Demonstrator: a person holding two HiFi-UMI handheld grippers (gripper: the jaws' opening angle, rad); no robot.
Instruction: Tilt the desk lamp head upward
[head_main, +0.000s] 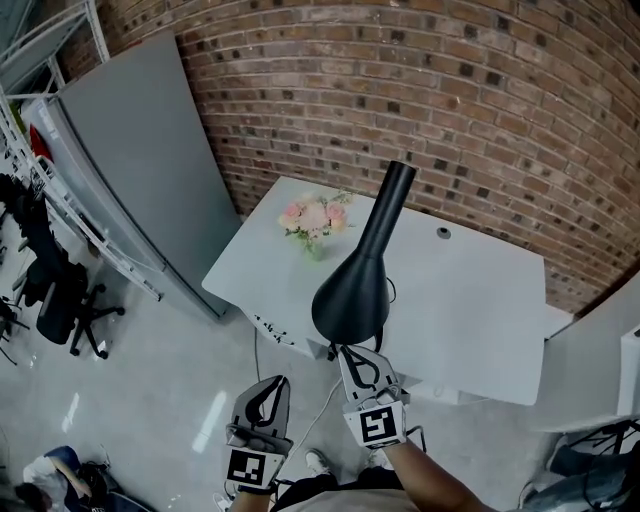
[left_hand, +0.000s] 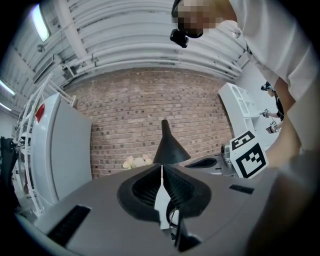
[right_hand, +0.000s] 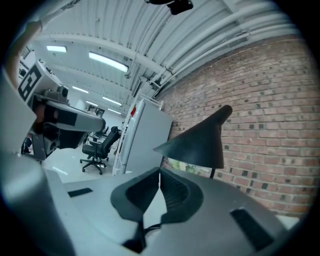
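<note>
Seeing my right hand-held gripper (right_hand: 160, 172) clenched on nothing, jaws together; left hand-held gripper (left_hand: 162, 167) likewise. Only head view shows right tip at rim of black lamp head (head_main: 352, 295), contact unclear; left one lower, apart. Lamp stands on white bench (head_main: 470, 310), flowers (head_main: 315, 220) beside, brick wall (head_main: 450, 100) beyond.

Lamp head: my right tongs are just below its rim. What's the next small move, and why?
Probably open the right tongs and ease them up onto the rim of the lamp head: they are shut on nothing, and the rim hangs just above and ahead of them.
</note>
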